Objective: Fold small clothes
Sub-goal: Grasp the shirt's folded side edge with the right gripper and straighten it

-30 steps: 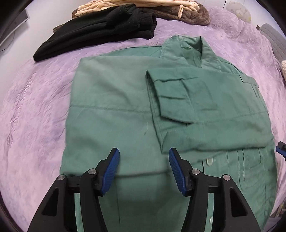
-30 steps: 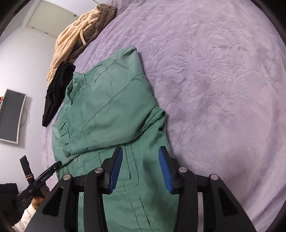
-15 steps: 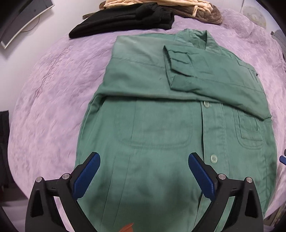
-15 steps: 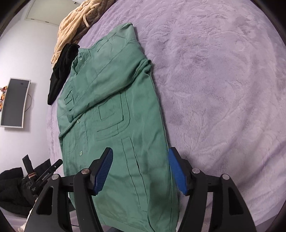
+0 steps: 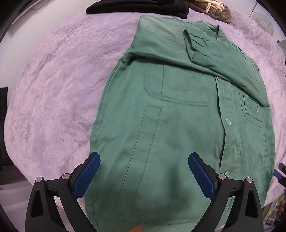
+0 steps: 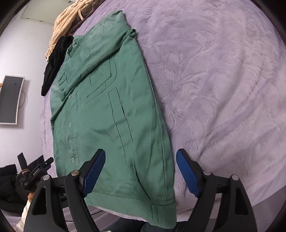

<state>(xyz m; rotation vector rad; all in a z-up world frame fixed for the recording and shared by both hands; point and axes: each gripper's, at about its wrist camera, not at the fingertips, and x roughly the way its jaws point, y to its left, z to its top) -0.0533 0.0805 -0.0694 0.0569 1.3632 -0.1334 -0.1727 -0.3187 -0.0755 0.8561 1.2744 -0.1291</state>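
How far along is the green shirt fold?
Done: green shirt lies buttoned and flat on the purple blanket, with both sleeves folded across the chest. In hand: nothing; left gripper and right gripper hang over the hem corners, jaws having just been opening, pads pressing nothing. Left: likely lifting the hem toward the collar.

A purple plush blanket (image 6: 214,89) covers the bed. At its far edge a black garment (image 5: 137,6) lies folded, with a tan knitted sweater (image 6: 66,23) heaped just beside it and touching it. A dark flat screen with a pale frame (image 6: 10,100) hangs on the white wall, a thin cable trailing from its side.
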